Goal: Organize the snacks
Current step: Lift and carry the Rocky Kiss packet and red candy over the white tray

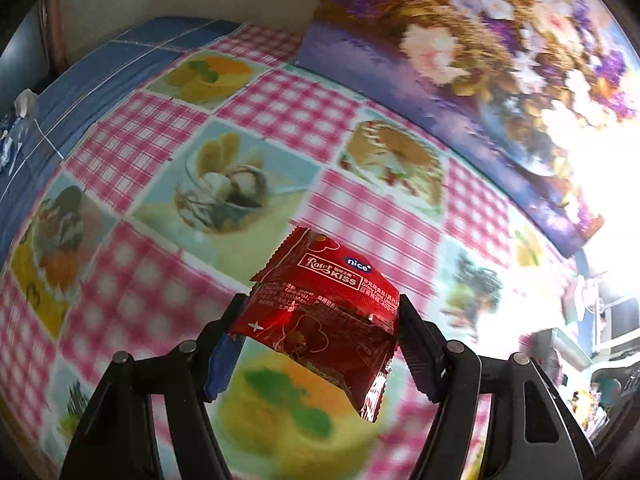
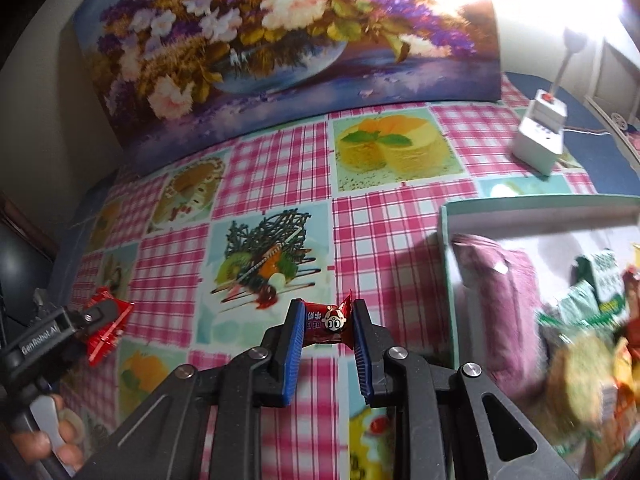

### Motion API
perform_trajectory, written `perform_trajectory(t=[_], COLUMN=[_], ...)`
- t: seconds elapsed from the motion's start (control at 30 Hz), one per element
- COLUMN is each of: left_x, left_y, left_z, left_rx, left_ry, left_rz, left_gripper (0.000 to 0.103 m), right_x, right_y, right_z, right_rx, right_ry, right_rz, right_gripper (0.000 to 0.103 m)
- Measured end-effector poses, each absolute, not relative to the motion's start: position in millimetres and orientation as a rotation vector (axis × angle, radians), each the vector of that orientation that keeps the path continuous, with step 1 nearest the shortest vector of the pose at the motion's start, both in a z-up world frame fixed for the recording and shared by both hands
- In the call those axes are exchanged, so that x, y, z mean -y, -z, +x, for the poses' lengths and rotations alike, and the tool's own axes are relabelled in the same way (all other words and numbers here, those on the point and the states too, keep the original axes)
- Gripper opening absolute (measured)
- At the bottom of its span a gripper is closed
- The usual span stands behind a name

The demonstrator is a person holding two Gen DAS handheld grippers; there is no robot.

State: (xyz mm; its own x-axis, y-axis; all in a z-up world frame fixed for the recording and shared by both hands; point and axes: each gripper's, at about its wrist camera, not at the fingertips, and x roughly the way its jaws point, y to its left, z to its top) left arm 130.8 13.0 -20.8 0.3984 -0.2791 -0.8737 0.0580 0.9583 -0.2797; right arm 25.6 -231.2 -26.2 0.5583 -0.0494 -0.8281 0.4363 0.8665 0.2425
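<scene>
My left jaws (image 1: 320,312) grip a red snack packet (image 1: 320,304). My right jaws (image 2: 326,324) pinch a small red candy (image 2: 326,322) beside the box (image 2: 448,280), maybe full of snacks

You've got two grippers (image 1: 320,320) (image 2: 326,322), one red snack packet (image 1: 320,304), one small red candy (image 2: 327,322), one box (image 2: 448,240) far right holding several snack bags, exact number unclear, one white device (image 2: 540,136), one flower painting (image 2: 280,32).
</scene>
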Motion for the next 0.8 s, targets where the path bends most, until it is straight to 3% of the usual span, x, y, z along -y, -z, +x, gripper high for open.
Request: perform_trajectory(t=[0.47, 0.8], left_x=[53.8, 103.8], left_y=[-45.9, -58.3], left_z=[49.8, 16.2], left_rx=[-1.026, -0.975], left_ry=[0.339, 0.438], left_rz=[-0.195, -0.180], left_gripper=[0.072, 0.072], right_x=[244.2, 273.2], right_y=[-26.1, -31.5], right_z=[-50.6, -74.2], right_rx=[-0.794, -0.764], right_ry=[0.358, 0.435], right_rz=[0.517, 0.564], right_gripper=[0.025, 0.025])
